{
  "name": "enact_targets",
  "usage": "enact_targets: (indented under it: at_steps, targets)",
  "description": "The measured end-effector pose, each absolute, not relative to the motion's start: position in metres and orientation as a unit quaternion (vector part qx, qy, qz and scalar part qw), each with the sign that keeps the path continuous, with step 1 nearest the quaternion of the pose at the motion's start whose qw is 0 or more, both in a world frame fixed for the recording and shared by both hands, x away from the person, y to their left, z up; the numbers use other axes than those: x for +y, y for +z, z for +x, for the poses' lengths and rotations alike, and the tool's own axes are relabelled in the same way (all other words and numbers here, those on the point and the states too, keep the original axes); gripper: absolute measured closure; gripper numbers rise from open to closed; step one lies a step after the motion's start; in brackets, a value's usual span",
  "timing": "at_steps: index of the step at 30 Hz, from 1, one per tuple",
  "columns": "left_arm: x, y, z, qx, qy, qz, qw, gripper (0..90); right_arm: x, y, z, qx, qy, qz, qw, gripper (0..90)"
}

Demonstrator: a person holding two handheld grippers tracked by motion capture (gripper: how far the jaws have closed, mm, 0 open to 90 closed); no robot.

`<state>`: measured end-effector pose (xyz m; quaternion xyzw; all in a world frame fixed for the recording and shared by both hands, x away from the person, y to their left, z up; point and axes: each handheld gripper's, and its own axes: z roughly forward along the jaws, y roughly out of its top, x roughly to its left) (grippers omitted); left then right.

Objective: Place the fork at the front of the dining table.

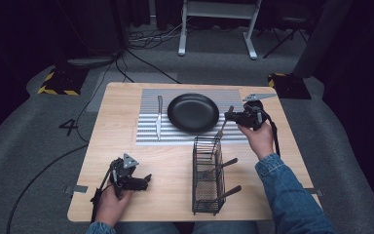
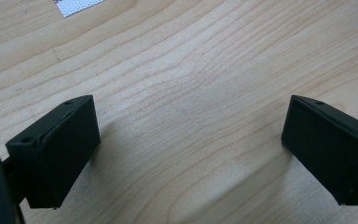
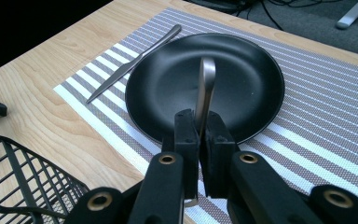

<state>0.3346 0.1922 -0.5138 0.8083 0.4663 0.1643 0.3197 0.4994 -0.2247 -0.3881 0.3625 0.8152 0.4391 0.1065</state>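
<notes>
A black plate lies on a striped placemat at the table's far middle. A metal knife lies left of the plate. My right gripper is shut on a metal utensil. It holds the utensil by the plate's right rim, the handle end pointing over the plate. My left gripper hovers open over bare wood at the front left, with nothing between its jaws.
A black wire basket stands at the front middle. Two dark-handled utensils stick out of its right side. The wooden table ends close behind the placemat. Cables run across the grey floor.
</notes>
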Motion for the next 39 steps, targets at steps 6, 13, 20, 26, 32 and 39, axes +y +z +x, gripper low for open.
enact_targets:
  at_steps: [6,13,20,26,32,39]
  targets:
    - [0.192,-0.514,0.335,0.466,0.164,0.808,0.319,4.4,-0.226,-0.391,0.502,0.813,0.441,0.366,0.102,86.4]
    - [0.192,-0.514,0.335,0.466,0.164,0.808,0.319,4.4,-0.228,-0.391,0.507,0.813,0.437,0.372,0.101,85.1]
    - [0.192,-0.514,0.335,0.466,0.164,0.808,0.32,4.4,-0.235,-0.392,0.511,0.805,0.436,0.387,0.107,75.1]
    - [0.192,-0.514,0.335,0.467,0.164,0.808,0.32,4.4,-0.247,-0.402,0.517,0.8,0.424,0.408,0.121,69.4]
    - [0.192,-0.514,0.335,0.467,0.164,0.808,0.32,4.4,-0.255,-0.411,0.519,0.798,0.41,0.421,0.129,65.5]
    - [0.192,-0.514,0.335,0.467,0.164,0.808,0.32,4.4,-0.264,-0.42,0.52,0.796,0.398,0.436,0.13,62.1]
